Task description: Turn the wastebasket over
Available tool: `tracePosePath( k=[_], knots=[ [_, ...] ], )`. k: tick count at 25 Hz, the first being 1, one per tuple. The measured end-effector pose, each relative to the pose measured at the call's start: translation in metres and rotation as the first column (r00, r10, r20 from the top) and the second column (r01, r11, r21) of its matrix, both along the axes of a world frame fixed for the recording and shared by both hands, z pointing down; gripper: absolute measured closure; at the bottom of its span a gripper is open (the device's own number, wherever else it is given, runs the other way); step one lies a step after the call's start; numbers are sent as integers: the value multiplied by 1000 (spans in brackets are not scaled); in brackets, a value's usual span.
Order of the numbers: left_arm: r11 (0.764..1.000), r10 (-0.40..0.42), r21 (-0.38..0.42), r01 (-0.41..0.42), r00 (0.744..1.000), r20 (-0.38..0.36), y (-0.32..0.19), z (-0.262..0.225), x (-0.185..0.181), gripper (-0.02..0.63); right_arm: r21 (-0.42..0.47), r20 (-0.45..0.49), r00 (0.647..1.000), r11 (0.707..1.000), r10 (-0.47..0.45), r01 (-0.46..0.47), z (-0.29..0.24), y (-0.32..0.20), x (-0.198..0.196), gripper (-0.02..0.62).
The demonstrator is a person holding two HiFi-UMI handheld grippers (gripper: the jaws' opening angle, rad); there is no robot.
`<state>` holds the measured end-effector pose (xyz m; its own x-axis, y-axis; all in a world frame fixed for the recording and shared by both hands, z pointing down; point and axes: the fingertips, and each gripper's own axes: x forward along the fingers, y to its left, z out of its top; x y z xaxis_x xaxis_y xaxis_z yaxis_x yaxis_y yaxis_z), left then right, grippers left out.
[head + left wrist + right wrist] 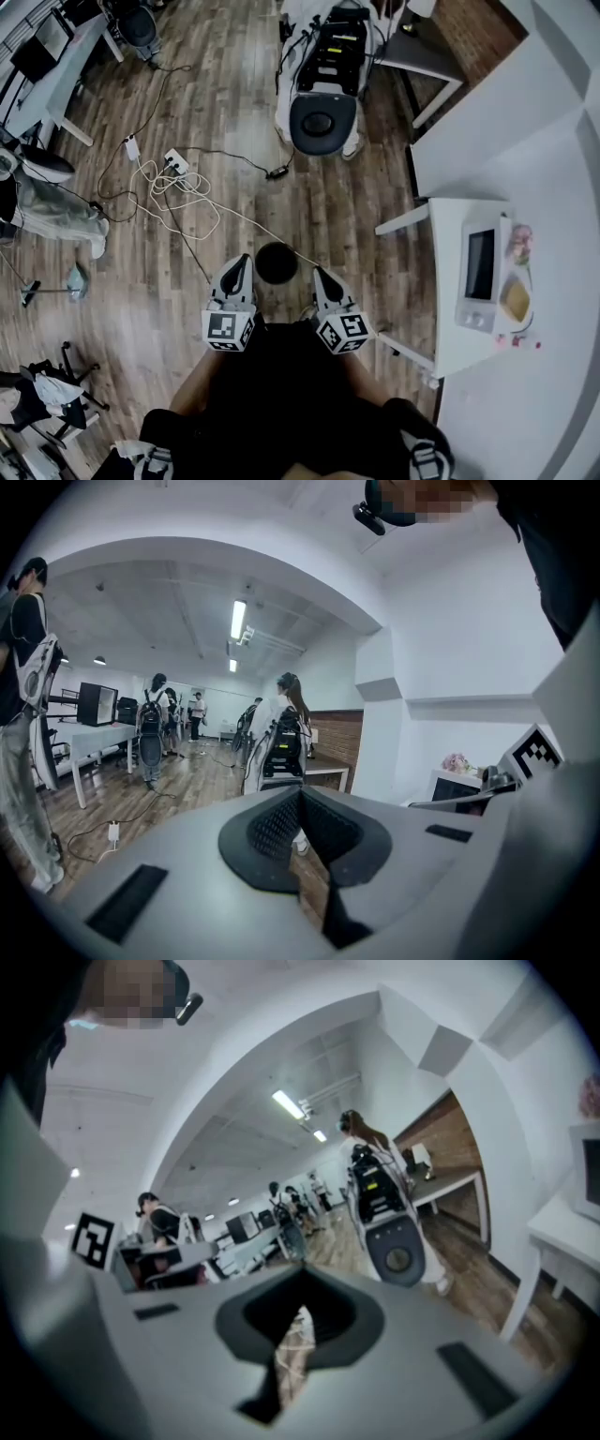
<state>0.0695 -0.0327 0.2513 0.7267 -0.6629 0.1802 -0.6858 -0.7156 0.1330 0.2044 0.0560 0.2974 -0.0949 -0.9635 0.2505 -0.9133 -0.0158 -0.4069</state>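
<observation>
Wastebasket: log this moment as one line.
wastebasket: on floor, not held | left gripper: shut, empty | right gripper: shut, empty

Head view looks steeply down at floor (234, 131); 2 gripper views face level, sharing the backpack wearer (380, 1204).

Long open office. Wood floor (375, 187) with white cables (178, 187). White table (445, 281) at right, under a microwave (483, 267). White walls (469, 649), brick strip (336, 733), ceiling tube lights (238, 619), desks (94, 735) at far left.
</observation>
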Motion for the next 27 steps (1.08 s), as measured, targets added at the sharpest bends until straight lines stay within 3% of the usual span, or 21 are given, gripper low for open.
tracePosePath(
  k=[27],
  knots=[
    [999, 35, -8, -35, 999, -9, -2, 1, 7, 572, -23, -27, 999, 999, -26, 26, -5, -1, -10, 563]
  ],
)
